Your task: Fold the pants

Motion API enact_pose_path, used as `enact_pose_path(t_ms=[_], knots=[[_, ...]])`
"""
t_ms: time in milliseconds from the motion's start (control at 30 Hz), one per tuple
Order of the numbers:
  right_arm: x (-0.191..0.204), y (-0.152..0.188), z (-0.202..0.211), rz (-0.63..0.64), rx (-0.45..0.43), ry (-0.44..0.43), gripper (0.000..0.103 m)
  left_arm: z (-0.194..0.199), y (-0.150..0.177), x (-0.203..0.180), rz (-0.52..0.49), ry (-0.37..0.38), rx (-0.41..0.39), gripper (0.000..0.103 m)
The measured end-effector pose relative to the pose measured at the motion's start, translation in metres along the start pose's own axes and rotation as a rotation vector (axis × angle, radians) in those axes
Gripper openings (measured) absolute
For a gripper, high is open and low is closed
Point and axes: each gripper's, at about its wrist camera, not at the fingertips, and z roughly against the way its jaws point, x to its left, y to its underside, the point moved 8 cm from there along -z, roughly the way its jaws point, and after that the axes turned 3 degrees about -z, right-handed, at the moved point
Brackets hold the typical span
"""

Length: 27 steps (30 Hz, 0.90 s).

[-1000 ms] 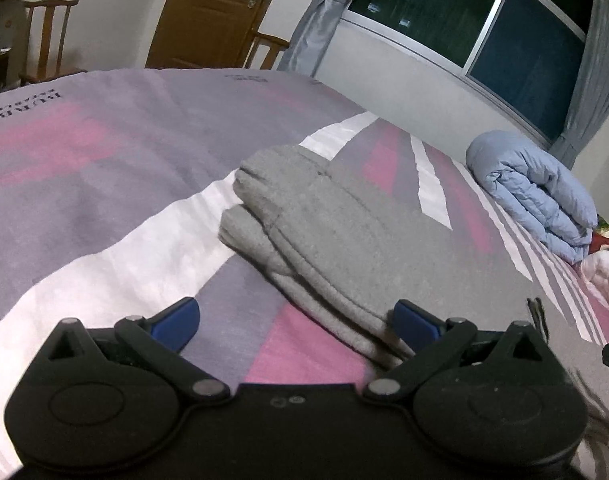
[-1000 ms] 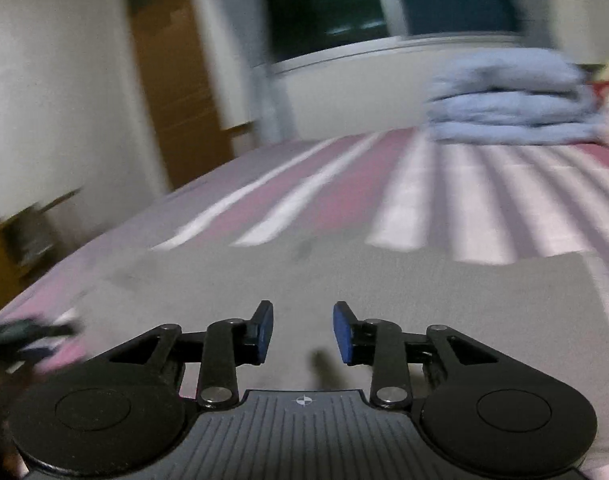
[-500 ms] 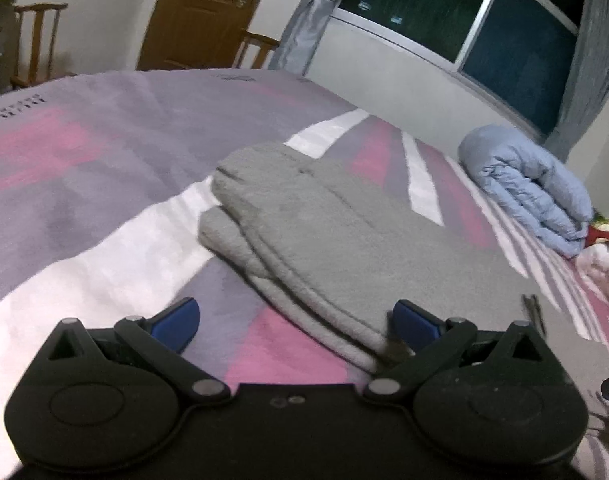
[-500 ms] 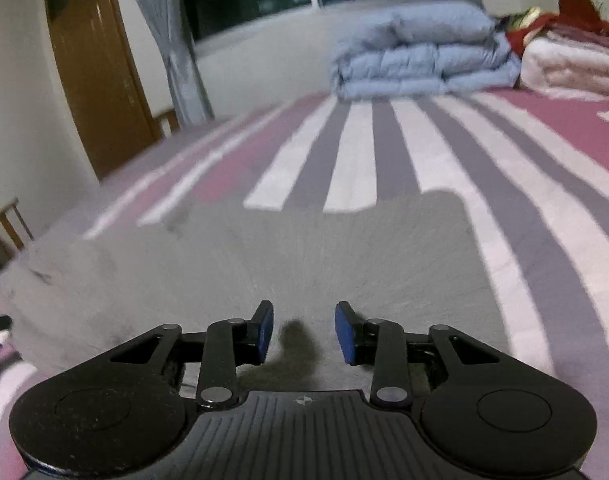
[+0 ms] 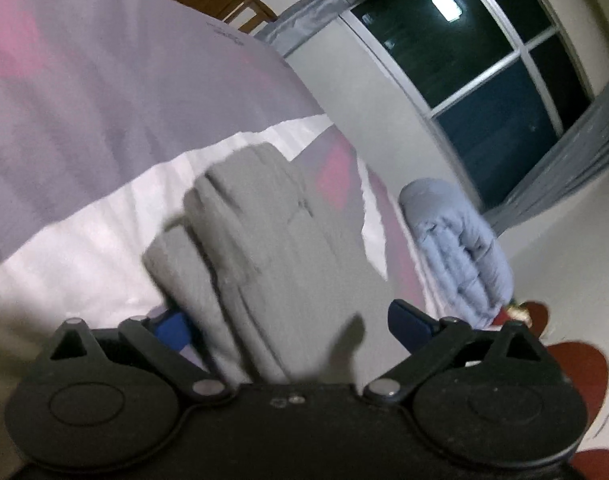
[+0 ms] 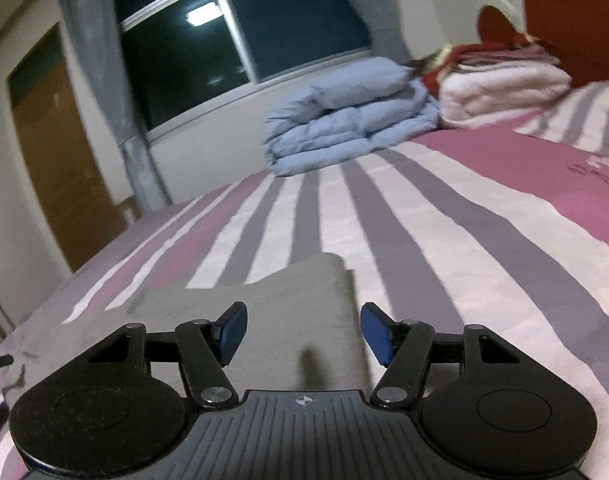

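One pair of grey pants [image 5: 272, 240] lies on one striped bed cover [image 6: 444, 240]. Beyond the pants, one folded blue duvet [image 6: 344, 124] sits beside one pile of pink blankets [image 6: 500, 88]. Two grippers [image 5: 292, 320] [image 6: 302, 332] show, plus one window [image 6: 240, 36] and one door [image 6: 52, 148].

A bed [image 6: 464, 216] covered in pink, grey and white stripes filled the room. A folded blue duvet [image 6: 344, 120] was stacked at 12 o'clock, below a dark window [image 6: 240, 32] in which a ceiling light was reflected. A wooden door [image 6: 60, 160] was seen at 9 o'clock, beside a grey curtain [image 6: 116, 80].
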Motion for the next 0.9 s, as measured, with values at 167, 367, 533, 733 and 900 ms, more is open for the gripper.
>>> enact_pose_path(t_ms=[167,367,533,733,900], knots=[[-0.011,0.014,0.009,-0.035,0.013,0.021,0.063,-0.011,-0.004,0.002,-0.025,0.034,-0.026,0.092],[-0.021,0.014,0.008,-0.087,0.017,0.028,0.063,-0.003,0.002,0.012,0.020,-0.025,-0.040,0.024],[-0.033,0.009,0.015,-0.142,0.012,0.024,0.063,0.010,0.001,-0.017,-0.115,-0.043,-0.083,0.022],[-0.050,-0.010,0.024,-0.212,-0.010,0.033,0.063,0.018,0.002,-0.086,-0.278,0.019,-0.135,0.022],[-0.074,-0.031,0.024,-0.190,-0.009,0.113,0.063,0.005,0.032,-0.157,-0.407,0.075,-0.118,0.022]])
